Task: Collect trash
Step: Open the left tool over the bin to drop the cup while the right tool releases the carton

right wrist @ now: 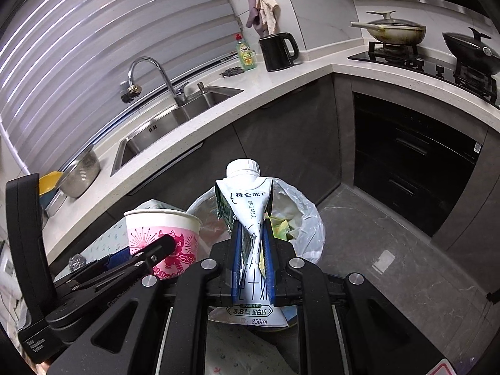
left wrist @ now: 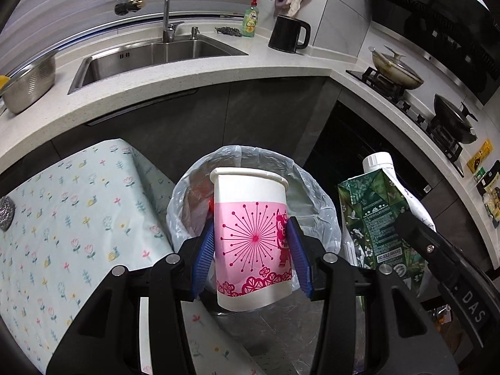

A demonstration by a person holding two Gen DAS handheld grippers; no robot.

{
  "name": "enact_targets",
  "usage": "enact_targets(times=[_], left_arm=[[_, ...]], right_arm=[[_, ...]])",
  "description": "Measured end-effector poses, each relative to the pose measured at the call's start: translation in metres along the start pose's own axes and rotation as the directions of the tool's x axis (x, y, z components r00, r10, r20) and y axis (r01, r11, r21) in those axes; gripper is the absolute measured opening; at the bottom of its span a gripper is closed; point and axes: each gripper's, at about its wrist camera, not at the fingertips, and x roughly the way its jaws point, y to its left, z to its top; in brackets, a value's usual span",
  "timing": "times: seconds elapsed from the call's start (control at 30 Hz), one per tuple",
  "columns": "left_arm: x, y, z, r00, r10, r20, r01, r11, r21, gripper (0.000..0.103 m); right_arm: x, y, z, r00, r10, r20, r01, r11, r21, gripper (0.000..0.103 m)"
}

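The left gripper (left wrist: 253,250) is clamped on a pink-and-white paper cup (left wrist: 252,237), its blue pads (left wrist: 204,256) pressing both sides of the cup, which stands upright in the grip. The right gripper (right wrist: 252,256) is closed tight on a crumpled milk carton (right wrist: 250,218), the carton squeezed flat between the blue pads with its white screw cap (right wrist: 243,168) pointing up. Both pieces of trash are held above a bin lined with a translucent plastic bag (left wrist: 315,206), which sits on the grey floor (right wrist: 375,250) just beside a table under a floral cloth (left wrist: 78,218). In the left wrist view the carton appears to the right of the cup; in the right wrist view the cup (right wrist: 162,234) lies to the left of the carton, near it. A steel scourer (left wrist: 6,212) rests on the cloth. Behind runs a pale countertop (left wrist: 187,75) with a steel sink (left wrist: 150,56), a green dish-soap bottle (left wrist: 250,18) and a black kettle (left wrist: 287,34).
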Motion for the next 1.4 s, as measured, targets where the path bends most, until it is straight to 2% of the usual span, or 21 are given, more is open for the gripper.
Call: enact_targets(times=[0.3,0.43,0.73,1.07,1.13,1.2,1.27,1.4], left_arm=[[0.026,-0.006,0.016,1.000,-0.008,-0.007,0.008,1.000,0.003,0.047],[0.022,-0.004,0.020,1.000,-0.009,0.020,0.009,1.000,-0.005,0.058],[0.012,0.010,0.020,0.999,0.014,0.046,-0.014,1.000,-0.003,0.058],[0.006,0.033,0.019,0.994,0.086,0.069,-0.086,0.996,-0.015,0.058],[0.006,0.040,0.018,0.993,0.098,0.068,-0.096,0.995,-0.025,0.058],[0.005,0.046,0.018,0.992,0.111,0.064,-0.110,0.993,-0.031,0.060],[0.002,0.053,0.016,0.989,0.130,0.070,-0.128,0.991,-0.040,0.070],[-0.005,0.063,0.014,0.987,0.140,0.079,-0.137,0.989,-0.053,0.071]], right_arm=[[0.018,-0.011,0.007,1.000,-0.005,-0.004,0.005,1.000,0.027,0.014],[0.023,-0.012,0.008,1.000,0.000,-0.002,0.000,0.999,0.038,0.014],[0.033,0.001,0.010,1.000,0.023,-0.005,-0.023,0.999,0.026,0.014],[0.056,0.030,0.024,0.999,0.052,-0.002,-0.052,0.998,-0.032,0.015],[0.059,0.035,0.026,0.998,0.053,0.016,-0.052,0.998,-0.031,0.019],[0.059,0.039,0.028,0.998,0.040,0.038,-0.039,0.999,-0.035,0.052],[0.055,0.044,0.030,0.998,0.042,0.054,-0.040,0.998,-0.040,0.055],[0.046,0.053,0.029,0.997,0.050,0.061,-0.047,0.998,-0.049,0.056]])
